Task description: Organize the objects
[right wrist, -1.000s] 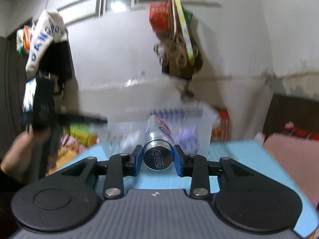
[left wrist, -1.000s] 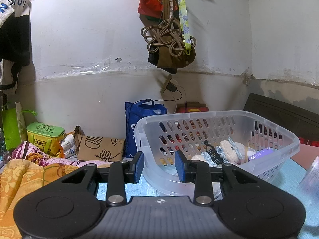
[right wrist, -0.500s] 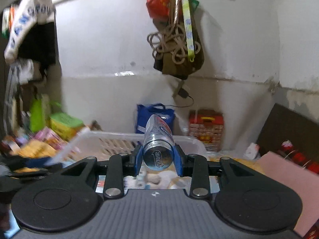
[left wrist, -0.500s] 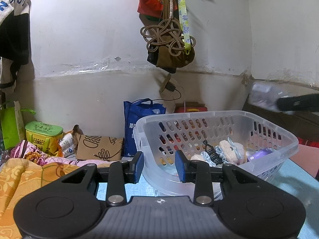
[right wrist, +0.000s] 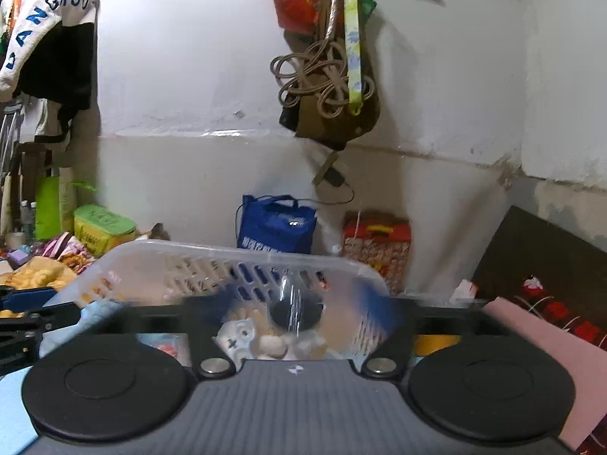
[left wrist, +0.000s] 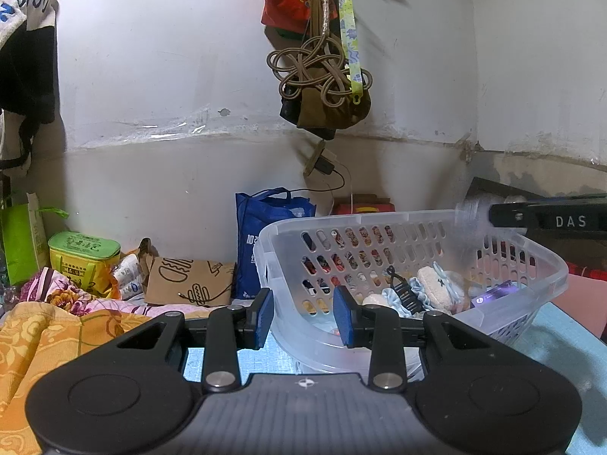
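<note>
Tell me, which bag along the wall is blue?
The blue tote bag standing on the floor behind the basket. The bag at far left is green, and the one hanging high is red.

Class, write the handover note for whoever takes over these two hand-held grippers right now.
Left hand-held gripper: part-open, empty, at the near corner of the basket.
Right hand-held gripper: jaws opening, bottle loose between them, above the basket.
Done: hair clip, plush and purple box lie in the basket.
Left: check that the bottle lands inside, then probably look for more loose things.
</note>
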A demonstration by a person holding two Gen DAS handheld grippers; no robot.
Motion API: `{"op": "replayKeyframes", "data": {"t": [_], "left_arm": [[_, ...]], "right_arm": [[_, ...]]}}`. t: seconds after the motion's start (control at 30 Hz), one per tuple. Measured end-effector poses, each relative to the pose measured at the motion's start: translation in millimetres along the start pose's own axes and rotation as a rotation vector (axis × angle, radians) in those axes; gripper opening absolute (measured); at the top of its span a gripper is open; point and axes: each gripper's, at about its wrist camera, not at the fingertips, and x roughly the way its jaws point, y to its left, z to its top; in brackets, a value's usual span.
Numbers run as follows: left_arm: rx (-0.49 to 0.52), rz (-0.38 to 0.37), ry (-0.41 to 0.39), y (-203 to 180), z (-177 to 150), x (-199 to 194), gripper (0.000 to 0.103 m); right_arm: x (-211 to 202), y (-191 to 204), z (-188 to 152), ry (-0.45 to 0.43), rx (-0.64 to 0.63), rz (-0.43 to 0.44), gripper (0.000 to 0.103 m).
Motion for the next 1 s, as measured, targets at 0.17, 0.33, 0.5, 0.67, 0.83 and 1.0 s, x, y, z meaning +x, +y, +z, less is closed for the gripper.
{"op": "replayKeyframes", "data": {"t": [0.17,0.33,0.5,0.67,0.83,1.0], "left_arm": [[0.0,0.001,0.0,0,0,1,0.038],[0.001,0.001,0.0,0,0,1,0.038],[0.0,-0.001,0.0,0,0,1,0.038],[0.0,0.001,0.0,0,0,1,0.038],[-0.007,0.0,-0.004,1,2,1,0.038],[-0.068,-0.012,-0.13,11,8,-21,0.037]], "right_arm": [[-16,-11,-2,-0.036,0.059,0.025,0.101],[-23,-10,-7,-0.018,0.036,0.034,0.102],[-35,-18,-14,-0.026,0.06,0.048,0.103],[-50,-36,-22,-0.029,0.134,0.058,0.103],[-60,-46,-32,-0.025,0.147,0.051,0.103],[-66,-58,-45,-0.019,0.166,0.047,0.103]]}}
